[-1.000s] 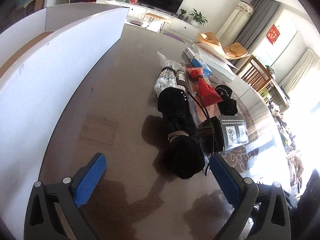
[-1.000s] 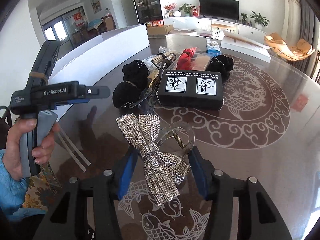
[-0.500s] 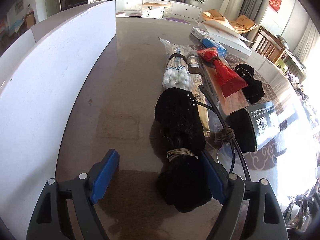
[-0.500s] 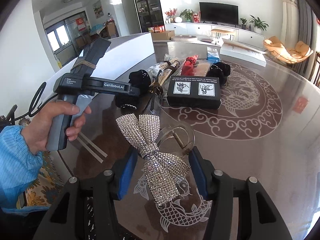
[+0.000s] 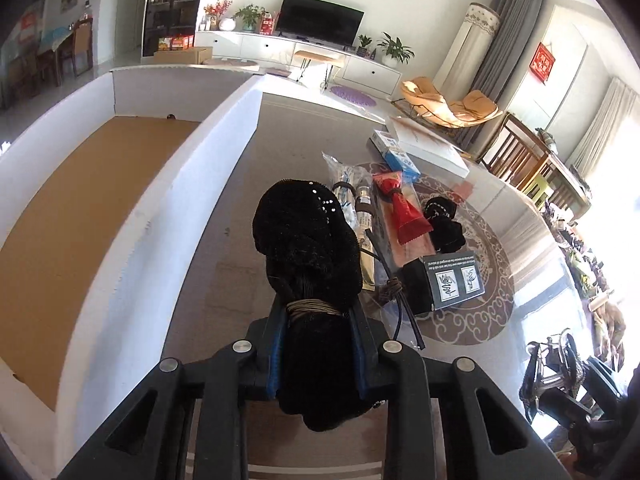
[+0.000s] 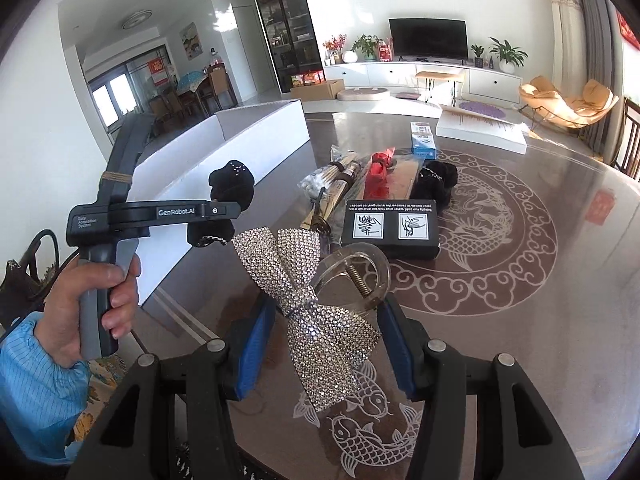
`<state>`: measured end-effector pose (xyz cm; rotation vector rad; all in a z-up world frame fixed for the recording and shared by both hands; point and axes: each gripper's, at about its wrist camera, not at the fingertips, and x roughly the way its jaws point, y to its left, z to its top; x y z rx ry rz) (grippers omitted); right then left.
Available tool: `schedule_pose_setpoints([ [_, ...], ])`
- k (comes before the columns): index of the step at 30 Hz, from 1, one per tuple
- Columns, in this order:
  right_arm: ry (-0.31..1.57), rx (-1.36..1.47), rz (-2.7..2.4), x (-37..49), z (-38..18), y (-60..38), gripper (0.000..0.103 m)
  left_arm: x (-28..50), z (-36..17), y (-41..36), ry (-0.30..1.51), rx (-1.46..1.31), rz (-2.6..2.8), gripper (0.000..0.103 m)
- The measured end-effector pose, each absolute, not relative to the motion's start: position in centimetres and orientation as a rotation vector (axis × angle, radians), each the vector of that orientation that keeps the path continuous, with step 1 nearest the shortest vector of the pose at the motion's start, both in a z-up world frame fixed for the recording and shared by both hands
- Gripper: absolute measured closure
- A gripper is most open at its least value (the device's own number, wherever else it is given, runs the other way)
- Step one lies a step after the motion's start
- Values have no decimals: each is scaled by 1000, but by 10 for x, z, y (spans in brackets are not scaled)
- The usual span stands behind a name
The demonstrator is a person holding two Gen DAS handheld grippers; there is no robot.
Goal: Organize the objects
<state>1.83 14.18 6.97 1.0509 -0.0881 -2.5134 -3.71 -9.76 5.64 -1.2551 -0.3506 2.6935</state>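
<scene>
My left gripper (image 5: 318, 344) is shut on a black fuzzy hair bow (image 5: 308, 236) bound with twine at its middle, and holds it lifted above the table beside the white cardboard box (image 5: 192, 184). In the right wrist view the left gripper (image 6: 212, 216) holds the same black bow (image 6: 232, 186) in the air. My right gripper (image 6: 326, 344) is shut on a rhinestone bow hair clip (image 6: 308, 304) with a clear claw, held above the table.
On the round table (image 6: 520, 280) lie a black box with white labels (image 6: 390, 228), a second black bow (image 6: 436, 180), a red packet (image 6: 378, 174), a bag of cotton swabs (image 6: 320, 180), a blue carton (image 6: 424, 140) and a white flat box (image 6: 480, 132).
My left gripper has closed on the black hair bow and lifted it off the table toward the white box. The right gripper still holds the rhinestone clip.
</scene>
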Motion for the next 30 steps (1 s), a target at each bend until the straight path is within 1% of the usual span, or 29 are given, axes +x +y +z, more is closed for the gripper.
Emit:
schedule_pose_setpoints([
  [3, -120, 968, -2456, -2, 98, 101, 49, -15, 96, -140, -370, -1166, 2788, 76],
  [6, -133, 894, -2348, -24, 125, 41, 49, -10, 111, -198, -393, -1192, 2900, 76],
  [9, -126, 884, -2226, -45, 139, -28, 49, -14, 102, -254, -393, -1307, 3003, 76],
  [12, -76, 908, -2161, -62, 135, -94, 49, -19, 80, -295, -412, -1437, 3029, 73],
  [14, -64, 956, -2121, -74, 121, -128, 48, -22, 65, -308, -406, -1516, 3046, 64],
  [15, -58, 996, -2094, -81, 112, -142, 46, -22, 59, -312, -410, -1555, 3050, 47],
  [16, -50, 1037, -2083, -86, 104, -152, 35, -22, 56, -315, -417, -1575, 3057, 29],
  [17, -50, 1063, -2087, -89, 96, -158, 27, -20, 55, -314, -420, -1565, 3074, 25],
  [21, -102, 1025, -2154, -85, 88, -132, 24, -4, 63, -300, -433, -1464, 3110, 25],
  [23, -84, 965, -2247, -77, 88, -103, 15, 4, 73, -277, -458, -1379, 3085, 25],
  [24, -68, 927, -2307, -72, 89, -85, 14, 7, 78, -262, -461, -1328, 3063, 25],
  [26, -25, 870, -2436, -64, 86, -45, 7, 17, 90, -221, -440, -1219, 2995, 25],
  [28, 29, 837, -2567, -54, 78, -4, 5, 28, 98, -174, -412, -1124, 2912, 24],
  [29, 57, 836, -2627, -51, 73, 19, 5, 32, 99, -153, -401, -1091, 2869, 22],
  [30, 85, 844, -2680, -47, 68, 41, 5, 37, 97, -130, -390, -1066, 2822, 16],
])
